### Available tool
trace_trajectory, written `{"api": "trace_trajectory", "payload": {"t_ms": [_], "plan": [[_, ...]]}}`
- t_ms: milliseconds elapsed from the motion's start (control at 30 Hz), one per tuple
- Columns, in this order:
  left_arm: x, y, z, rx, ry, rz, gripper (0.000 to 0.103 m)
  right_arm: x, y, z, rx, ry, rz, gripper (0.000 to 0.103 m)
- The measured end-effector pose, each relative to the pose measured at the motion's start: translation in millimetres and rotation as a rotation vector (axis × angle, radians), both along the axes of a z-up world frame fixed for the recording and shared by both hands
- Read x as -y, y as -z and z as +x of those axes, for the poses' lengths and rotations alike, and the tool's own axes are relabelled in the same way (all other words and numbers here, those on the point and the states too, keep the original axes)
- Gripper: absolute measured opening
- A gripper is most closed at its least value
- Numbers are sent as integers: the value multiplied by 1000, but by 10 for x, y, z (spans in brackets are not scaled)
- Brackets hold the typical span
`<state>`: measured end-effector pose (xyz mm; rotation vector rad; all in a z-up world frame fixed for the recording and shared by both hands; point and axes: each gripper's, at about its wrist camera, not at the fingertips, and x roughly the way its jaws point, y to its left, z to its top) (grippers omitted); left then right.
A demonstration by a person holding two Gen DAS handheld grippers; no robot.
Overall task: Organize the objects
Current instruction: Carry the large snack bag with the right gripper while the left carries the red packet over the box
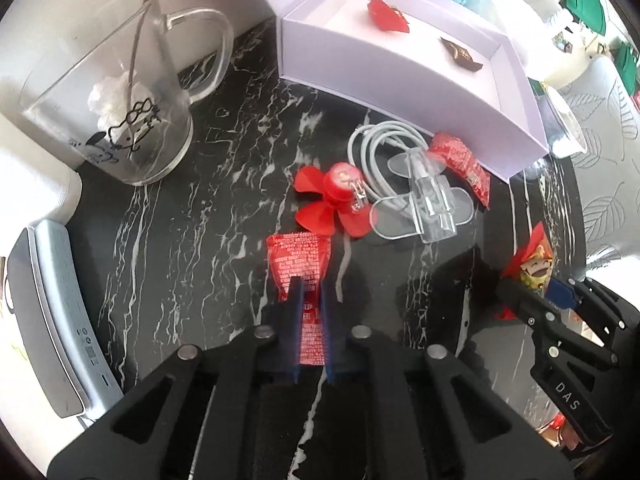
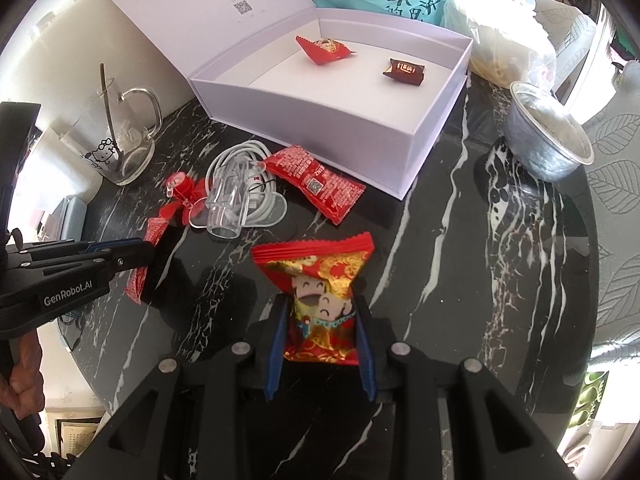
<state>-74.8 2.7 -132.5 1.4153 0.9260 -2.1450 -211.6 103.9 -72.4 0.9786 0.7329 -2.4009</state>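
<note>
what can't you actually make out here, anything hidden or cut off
- Glass mug: the white lump inside is unidentifiable in the left wrist view, blurred behind glass.
- Red packet: its lower end is covered by the left gripper fingers.
- Cartoon snack bag: its sides sit behind the right gripper fingers.
- Packet print: too small to read in either view.

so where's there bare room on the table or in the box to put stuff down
Free: the box floor in front of its two candies, and bare marble between the box's front corner and the foil bowl. Crowded: beside the glass mug, where red fan, coiled cable, clear fan and packets cluster.
</note>
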Motion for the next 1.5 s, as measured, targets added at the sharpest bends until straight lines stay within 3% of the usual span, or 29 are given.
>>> {"api": "trace_trajectory", "payload": {"t_ms": [600,867,1500], "plan": [[125,-287,94,-31,6,4,4,4,-75,45,-2,-15,-30,31],[135,-639,326,-55,26,-21,4,58,-333,197,-32,-54,-47,31],[143,-1335,-18,-145,136,-98,4,84,-871,579,-104,-75,-88,31]]}}
